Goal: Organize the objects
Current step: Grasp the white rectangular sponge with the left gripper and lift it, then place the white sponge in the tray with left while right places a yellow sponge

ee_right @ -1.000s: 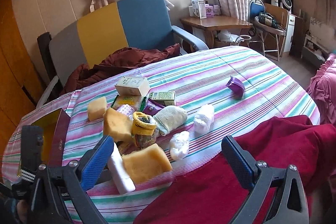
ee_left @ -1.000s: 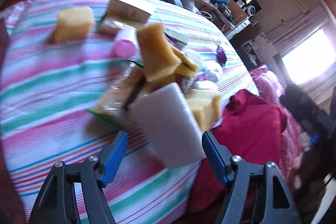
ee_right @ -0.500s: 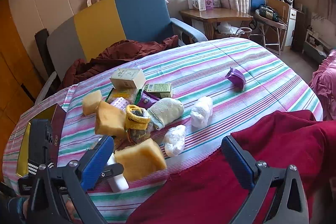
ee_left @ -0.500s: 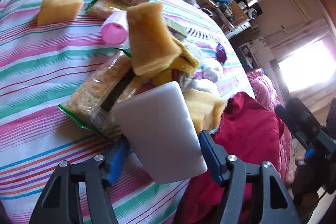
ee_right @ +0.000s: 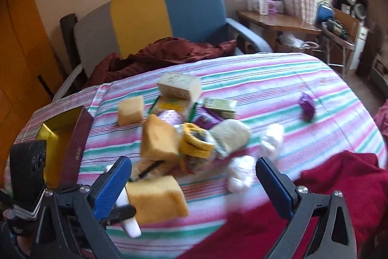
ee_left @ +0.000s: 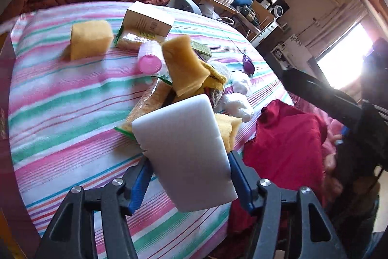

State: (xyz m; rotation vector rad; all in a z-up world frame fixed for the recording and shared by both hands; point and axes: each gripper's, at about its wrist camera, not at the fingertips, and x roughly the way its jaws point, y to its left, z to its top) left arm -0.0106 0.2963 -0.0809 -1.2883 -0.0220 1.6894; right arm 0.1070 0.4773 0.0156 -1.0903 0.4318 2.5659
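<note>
My left gripper (ee_left: 190, 177) is shut on a white foam sponge block (ee_left: 185, 152) and holds it tilted above the striped bedspread (ee_left: 60, 98). The block's end also shows in the right wrist view (ee_right: 129, 226). Behind it lies a pile: yellow sponges (ee_left: 185, 69), a snack packet (ee_left: 148, 106), a pink roll (ee_left: 150, 58), a cardboard box (ee_left: 148, 20) and white wads (ee_left: 238, 98). My right gripper (ee_right: 194, 183) is open and empty, over a yellow sponge (ee_right: 157, 198) at the pile's near edge.
A separate yellow sponge (ee_left: 91, 39) lies at the far left. An open maroon box with a gold lining (ee_right: 60, 135) stands at the left edge. A red cloth (ee_right: 315, 205) covers the near right. A purple packet (ee_right: 306, 107) lies far right. An armchair (ee_right: 189, 16) stands behind.
My left gripper closed on the white foam block and lifted it off the bedspread. My right gripper moved closer to the pile, still open.
</note>
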